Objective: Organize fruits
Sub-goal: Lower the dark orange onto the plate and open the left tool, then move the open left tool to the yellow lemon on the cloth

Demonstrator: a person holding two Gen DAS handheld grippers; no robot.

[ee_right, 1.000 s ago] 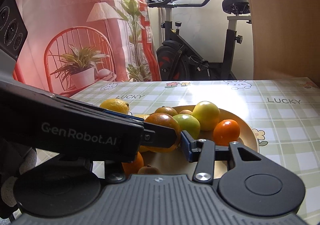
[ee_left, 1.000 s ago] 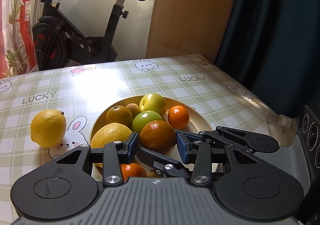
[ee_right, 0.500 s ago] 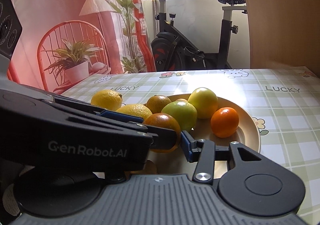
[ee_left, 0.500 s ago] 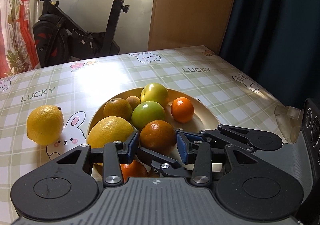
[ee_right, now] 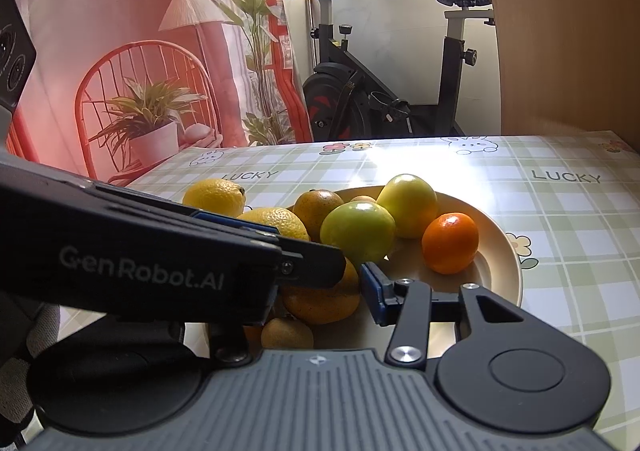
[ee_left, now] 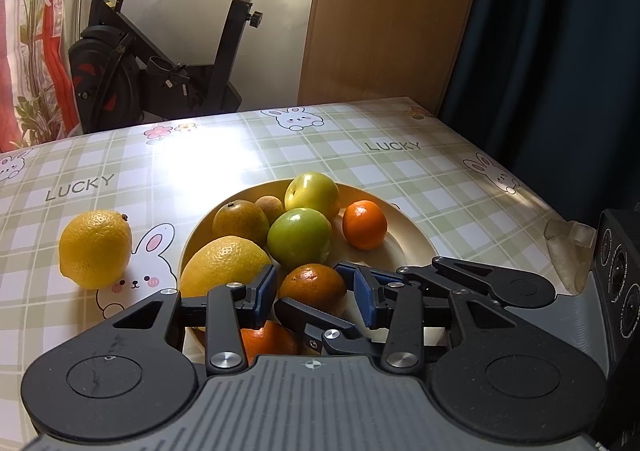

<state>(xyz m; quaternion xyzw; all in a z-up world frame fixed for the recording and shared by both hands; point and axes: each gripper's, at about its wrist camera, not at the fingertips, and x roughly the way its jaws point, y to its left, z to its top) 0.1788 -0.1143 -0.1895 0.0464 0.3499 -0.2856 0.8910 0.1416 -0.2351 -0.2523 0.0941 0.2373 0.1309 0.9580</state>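
Fruits (ee_left: 299, 238) are mostly sitting heaped in the round cream plate (ee_left: 408, 247) at the middle of the left wrist frame. At far left, one loose yellow lemon (ee_left: 95, 249) is lying on the green checked tablecloth (ee_left: 400, 179), just beside the plate's rim but outside it.

At lower centre, I am keeping the left gripper (ee_left: 314, 291) spread around the dark, dull-skinned orange (ee_left: 312, 279). Its blue pads are flanking the fruit, and a sliver of plate is showing on the right side. From the lower right, the right gripper (ee_right: 324, 291) is reaching in toward the same orange. One finger is hiding behind the left tool, so I cannot tell whether it is spread or pinching.

Over the last second both cameras have been rising, so the pile is now showing more from above, while the orange is staying between the pads. I am reading that as a placement finishing, with the lemon still waiting.
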